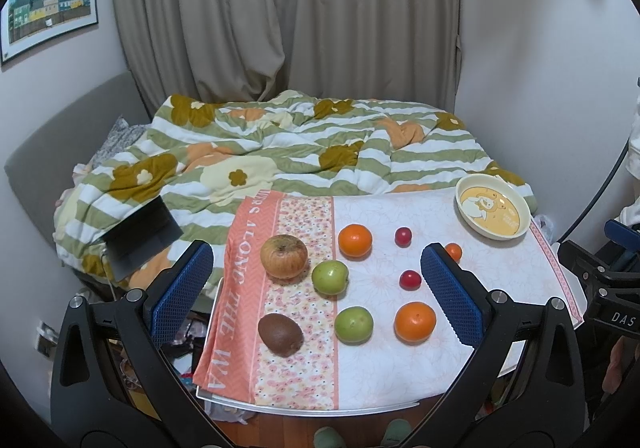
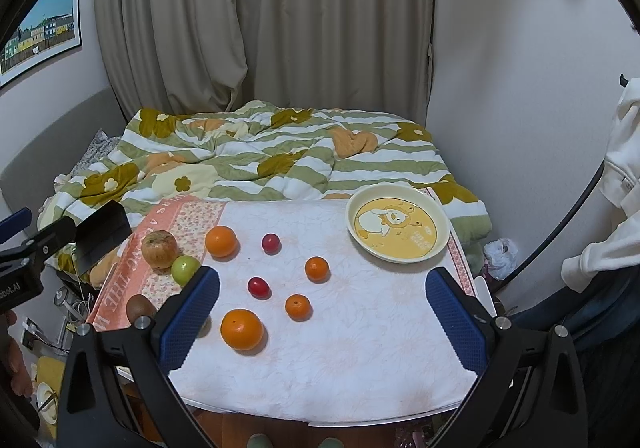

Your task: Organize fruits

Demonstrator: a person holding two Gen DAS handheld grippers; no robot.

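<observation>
Both grippers, left gripper (image 1: 316,288) and right gripper (image 2: 322,312), hover with jaws wide apart, empty; right finger hides one green fruit (image 2: 205,324) on the table (image 2: 360,360).

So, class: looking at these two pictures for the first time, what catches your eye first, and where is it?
Bright fruit scattered loose on the white tablecloth: a large orange near the front, a brown apple on the cloth's pink left band. At the far right corner sits an empty cartoon bowl. Behind the table lies a rumpled flowered quilt, and both blue-padded grippers hang open in front.
</observation>
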